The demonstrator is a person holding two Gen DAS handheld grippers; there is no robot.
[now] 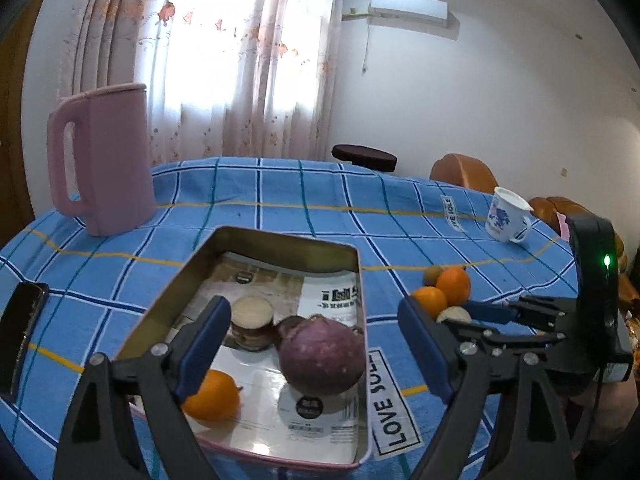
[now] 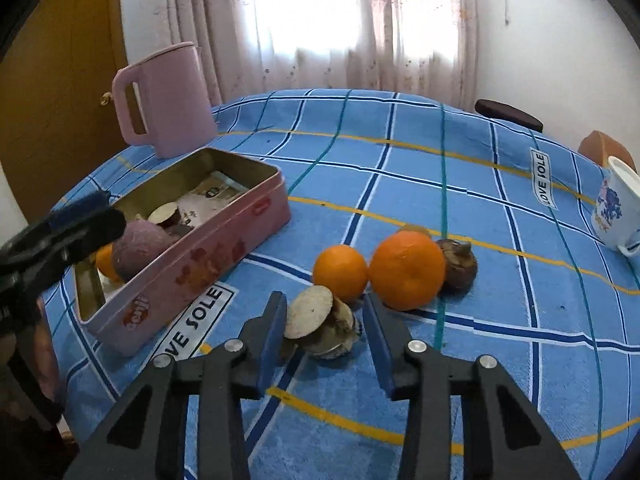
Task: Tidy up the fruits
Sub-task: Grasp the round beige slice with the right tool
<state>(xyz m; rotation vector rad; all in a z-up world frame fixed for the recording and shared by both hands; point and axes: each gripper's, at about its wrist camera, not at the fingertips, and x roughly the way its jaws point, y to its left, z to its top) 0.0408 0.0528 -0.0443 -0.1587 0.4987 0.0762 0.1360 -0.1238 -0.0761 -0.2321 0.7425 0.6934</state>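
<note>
While the right claw (image 2: 325, 344) sits low over the tabletop (image 2: 500, 360) with its two blue fingers (image 2: 272, 336) spread wide, a cut brown root piece (image 2: 320, 326) lies between them, and I cannot tell if they touch it. Just past it sit a small orange (image 2: 340, 272) and a big orange (image 2: 407, 268), side by side, with a brown lumpy root (image 2: 458, 266) right behind the big one. These stand close in the way of the claw's far finger. The left claw (image 1: 316, 352) hangs wide open over the pink tin box (image 2: 192, 264) and holds nothing. Inside the box lie an orange (image 1: 212, 396), a round purple fruit (image 1: 322, 356) and a cut root piece (image 1: 253, 322) on printed paper. A dark phone (image 1: 20, 336) lies at the left edge. Farther back stands a pink jug (image 1: 102, 160), and far to the right is a white cup (image 1: 506, 214) with blue flowers. A blue checked cloth (image 1: 280, 196) covers the tabletop.
</note>
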